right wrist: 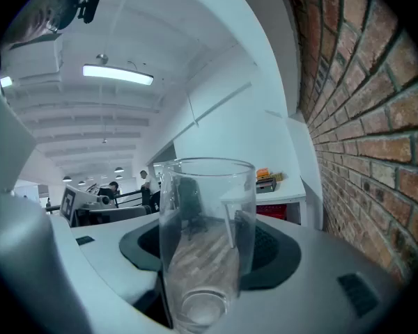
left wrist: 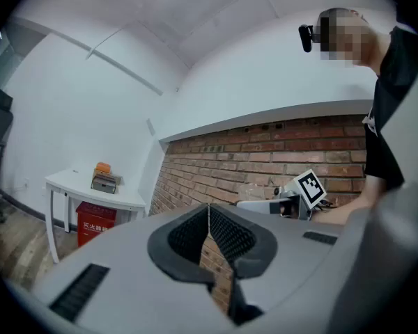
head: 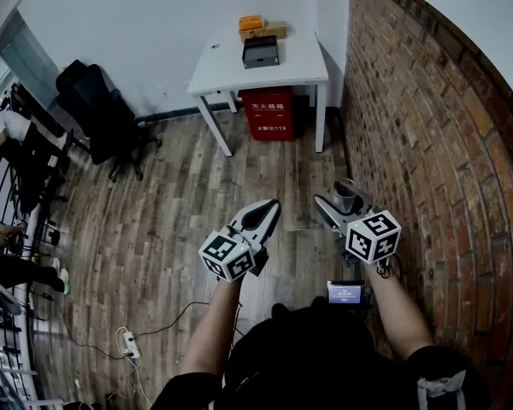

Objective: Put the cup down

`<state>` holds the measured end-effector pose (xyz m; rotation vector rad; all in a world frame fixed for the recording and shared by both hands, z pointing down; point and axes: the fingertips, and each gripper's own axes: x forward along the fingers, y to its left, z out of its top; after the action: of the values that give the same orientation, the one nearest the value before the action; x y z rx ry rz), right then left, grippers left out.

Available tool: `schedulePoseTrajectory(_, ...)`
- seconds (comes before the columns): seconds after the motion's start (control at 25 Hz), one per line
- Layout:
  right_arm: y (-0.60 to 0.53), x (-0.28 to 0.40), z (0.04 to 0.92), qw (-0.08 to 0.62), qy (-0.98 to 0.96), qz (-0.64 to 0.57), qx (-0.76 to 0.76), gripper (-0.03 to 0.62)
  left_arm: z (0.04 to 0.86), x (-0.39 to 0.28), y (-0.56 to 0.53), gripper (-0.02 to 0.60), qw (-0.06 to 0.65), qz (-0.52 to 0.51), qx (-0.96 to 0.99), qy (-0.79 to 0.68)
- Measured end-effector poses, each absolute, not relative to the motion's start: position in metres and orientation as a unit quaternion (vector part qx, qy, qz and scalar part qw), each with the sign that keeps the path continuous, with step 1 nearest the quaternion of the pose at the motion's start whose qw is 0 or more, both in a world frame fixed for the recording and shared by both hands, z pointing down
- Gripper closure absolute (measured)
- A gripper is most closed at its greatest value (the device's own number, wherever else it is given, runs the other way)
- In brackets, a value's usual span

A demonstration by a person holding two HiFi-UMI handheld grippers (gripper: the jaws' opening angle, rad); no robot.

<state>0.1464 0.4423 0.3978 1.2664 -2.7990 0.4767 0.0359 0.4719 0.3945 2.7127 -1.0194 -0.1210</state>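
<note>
Right gripper (head: 339,197) grips a clear cup (right wrist: 207,242) - upright, empty - in the air beside the brick wall (head: 427,143); left gripper (head: 272,208) jaws pressed together, holding nothing.

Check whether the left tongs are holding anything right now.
No, the left tongs are shut pad against pad with nothing between them.

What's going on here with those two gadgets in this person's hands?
A person stands beside a brick wall, a gripper in each hand. The right gripper holds a clear cup upright in the air. The left gripper is shut and empty. A white table stands farther ahead.
</note>
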Motion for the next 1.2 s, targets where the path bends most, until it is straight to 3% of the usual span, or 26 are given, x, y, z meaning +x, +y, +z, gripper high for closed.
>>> schedulePoseTrajectory(1.2,0.4421,0.1525,0.4008,0.008,-0.901,0.166,0.400,0.318,0.3972,0.0419,0.4729,0.565,0.121,-0.040,0.927,-0.353)
